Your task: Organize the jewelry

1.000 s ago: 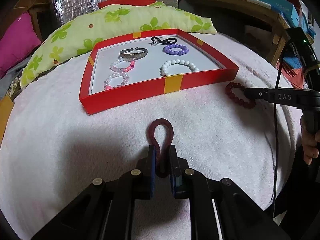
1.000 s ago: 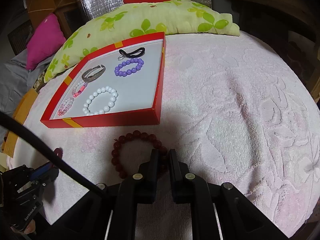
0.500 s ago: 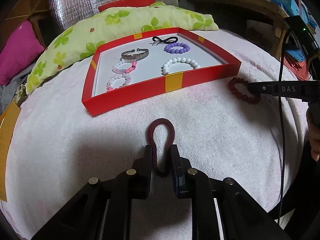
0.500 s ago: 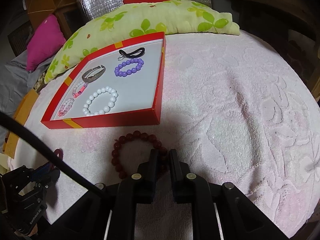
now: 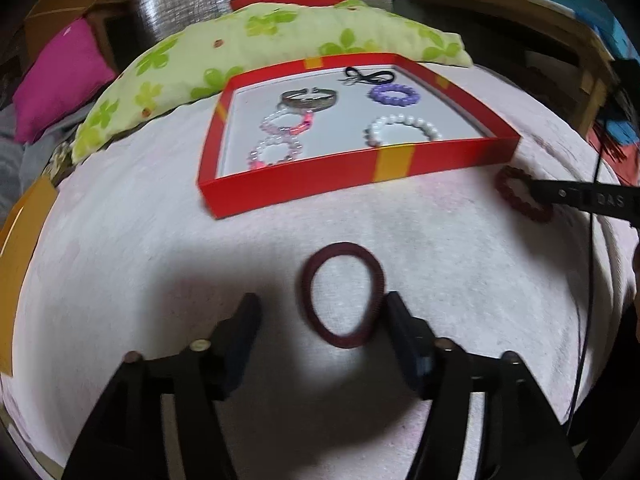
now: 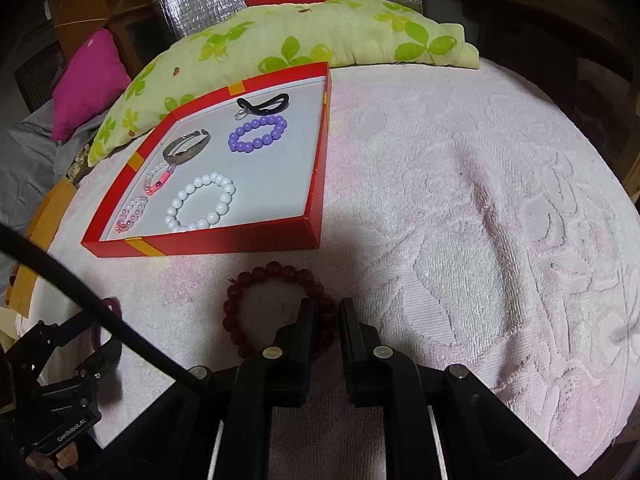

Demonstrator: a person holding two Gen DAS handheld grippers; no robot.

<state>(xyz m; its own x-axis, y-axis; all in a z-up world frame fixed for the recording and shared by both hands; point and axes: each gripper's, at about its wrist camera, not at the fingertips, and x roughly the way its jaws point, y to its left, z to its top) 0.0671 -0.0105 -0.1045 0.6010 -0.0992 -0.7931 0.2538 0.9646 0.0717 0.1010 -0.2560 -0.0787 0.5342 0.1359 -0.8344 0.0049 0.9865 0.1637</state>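
A dark red hair band [image 5: 342, 294] lies loose on the white towel between the wide-open fingers of my left gripper [image 5: 320, 320]. My right gripper [image 6: 324, 320] is shut on the near side of a dark red bead bracelet [image 6: 256, 280], which rests on the towel in front of the red tray [image 6: 208, 242]. The tray [image 5: 360, 170] holds a white bead bracelet [image 6: 200, 202], a purple one [image 6: 258, 134], two pink ones, a silver bangle [image 6: 186, 148] and a black hair tie [image 6: 262, 105].
A green-flowered pillow [image 6: 280, 44] lies behind the tray. A magenta cushion [image 6: 86, 80] is at the far left, a yellow box [image 5: 16, 248] at the left edge. A black cable [image 6: 100, 312] crosses the lower left of the right wrist view.
My left gripper has opened and let go of the dark red hair band, which now lies rounded on the towel. The right gripper stays shut on the bead bracelet.
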